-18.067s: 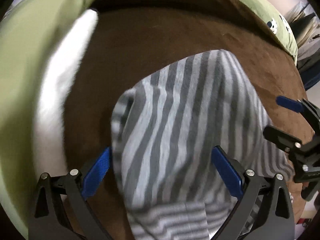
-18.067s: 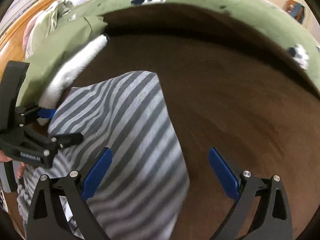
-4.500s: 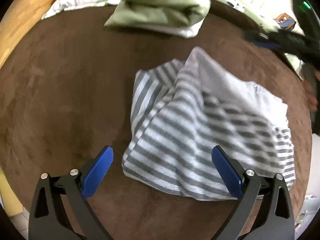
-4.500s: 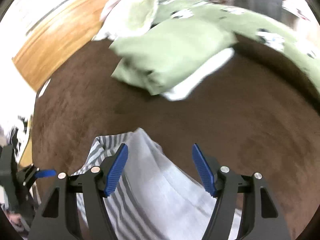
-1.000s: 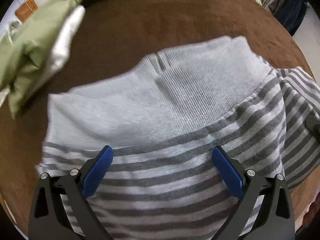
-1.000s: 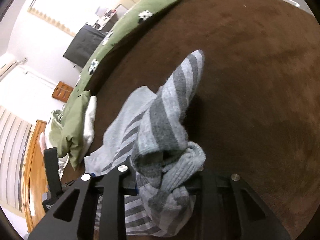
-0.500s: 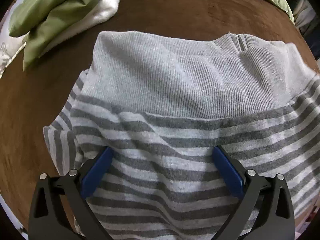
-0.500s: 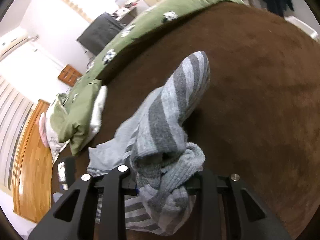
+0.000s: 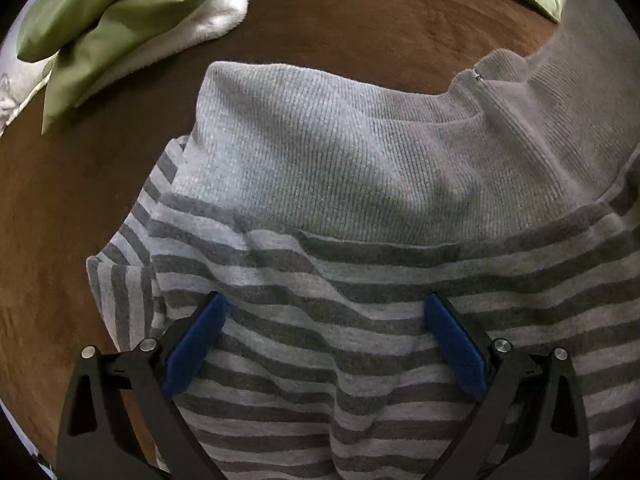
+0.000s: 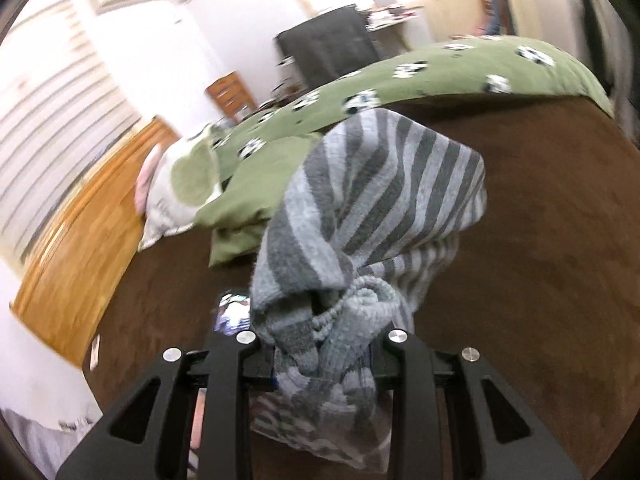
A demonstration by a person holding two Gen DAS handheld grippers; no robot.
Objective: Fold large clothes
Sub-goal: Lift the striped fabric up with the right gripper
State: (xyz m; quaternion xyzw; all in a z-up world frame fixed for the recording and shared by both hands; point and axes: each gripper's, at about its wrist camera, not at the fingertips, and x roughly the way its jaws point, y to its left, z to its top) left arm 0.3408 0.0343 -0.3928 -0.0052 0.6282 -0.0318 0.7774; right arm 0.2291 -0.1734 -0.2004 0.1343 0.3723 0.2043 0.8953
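A: Entry on the garment. The sweater (image 9: 360, 288) is grey with darker grey bands running across it, and a plain pale grey ribbed band (image 9: 340, 160) lies across its far part. A short seam shows in that ribbing near the right end.

B: Where does it sit?

A: On the brown blanket (image 9: 72, 208), spread under the left gripper (image 9: 324, 340). At its left edge a striped layer sticks out from under the top layer, with its stripes running the other way. The fabric rucks into soft ridges between the blue pads (image 9: 196, 344).

B: Left gripper state?

A: Jaws spread wide, both pads resting on or just above the stripes; I cannot tell which. Nothing is pinched between them.

B: And the right?

A: The right gripper (image 10: 320, 360) is clamped on a bunched wad of the sweater (image 10: 372, 216). A ribbed hem is twisted at the jaws, and a striped fold balloons up in front of the camera, clear of the blanket.

B: Surroundings?

A: A folded green quilt (image 9: 120, 16) with a white lining lies near the sweater's far left corner, apart from it. In the right view, which is blurred, a green bedspread (image 10: 440, 76) with panda prints runs behind, and a wooden headboard (image 10: 80, 232) stands at left.
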